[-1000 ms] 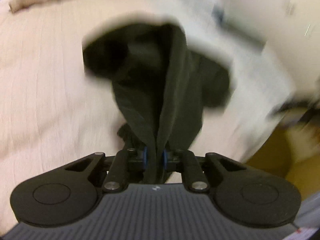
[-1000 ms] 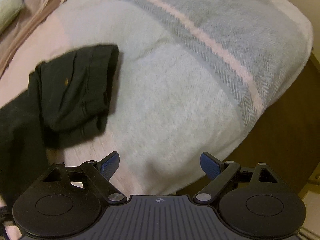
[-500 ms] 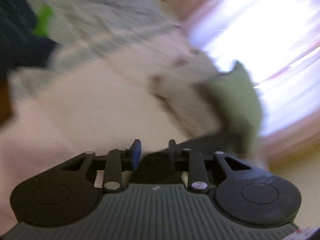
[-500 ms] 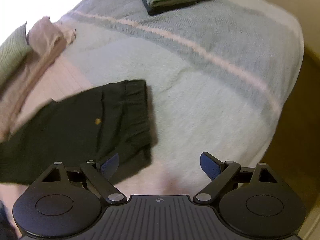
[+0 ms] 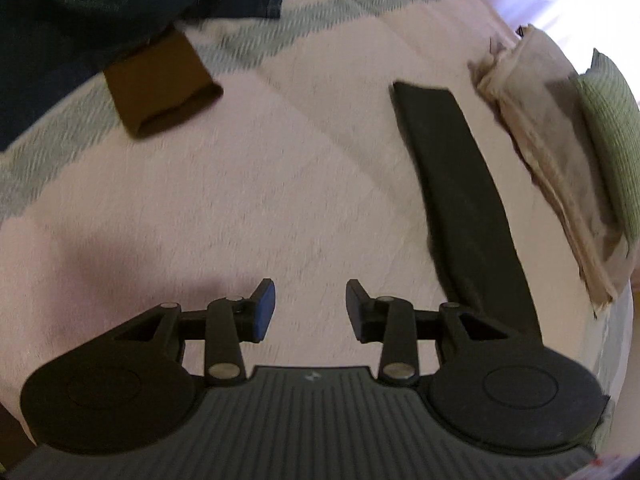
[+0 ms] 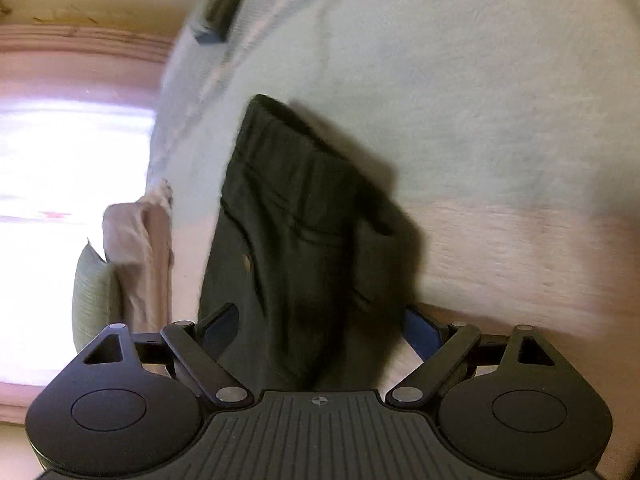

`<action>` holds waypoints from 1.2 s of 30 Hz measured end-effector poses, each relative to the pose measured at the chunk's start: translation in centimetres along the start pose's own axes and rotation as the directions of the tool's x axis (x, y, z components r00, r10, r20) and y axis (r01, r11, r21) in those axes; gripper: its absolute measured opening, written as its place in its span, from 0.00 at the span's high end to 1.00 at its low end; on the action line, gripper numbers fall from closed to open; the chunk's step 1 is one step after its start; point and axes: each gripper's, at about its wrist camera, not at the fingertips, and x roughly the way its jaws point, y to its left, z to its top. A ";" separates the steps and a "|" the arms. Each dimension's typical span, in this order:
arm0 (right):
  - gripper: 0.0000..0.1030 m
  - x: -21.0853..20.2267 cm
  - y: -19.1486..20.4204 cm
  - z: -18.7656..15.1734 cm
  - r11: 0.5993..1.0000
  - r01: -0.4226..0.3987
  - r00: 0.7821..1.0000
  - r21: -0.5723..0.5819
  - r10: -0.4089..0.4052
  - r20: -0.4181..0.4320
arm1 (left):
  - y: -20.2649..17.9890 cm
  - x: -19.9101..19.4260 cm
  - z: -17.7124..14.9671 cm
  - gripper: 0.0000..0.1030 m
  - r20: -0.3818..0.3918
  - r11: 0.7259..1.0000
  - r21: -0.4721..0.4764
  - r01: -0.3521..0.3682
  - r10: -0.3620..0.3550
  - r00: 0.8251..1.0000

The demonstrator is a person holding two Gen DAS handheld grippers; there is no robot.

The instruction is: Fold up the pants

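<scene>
Several garments crowd the bed [image 5: 248, 208] around my black pants [image 5: 460, 200]: a beige folded piece [image 5: 548, 160] and a green cushion [image 5: 612, 136] along one edge beside them, a brown folded item [image 5: 160, 88] and dark denim [image 5: 80, 12] toward the opposite side. Between these I see bare pink cover. My left gripper [image 5: 307, 308] hangs over that bare patch, fingers opening with nothing between them. My right gripper [image 6: 320, 326] has its fingers spread wide astride the pants' waistband end [image 6: 296, 216], not pressing.
</scene>
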 end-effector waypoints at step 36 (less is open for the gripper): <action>0.42 -1.1 1.1 26.8 0.992 0.116 0.985 -0.045 -0.109 0.137 | -17.7 16.2 -7.3 0.41 -0.036 0.959 0.052 0.280 -0.278 0.960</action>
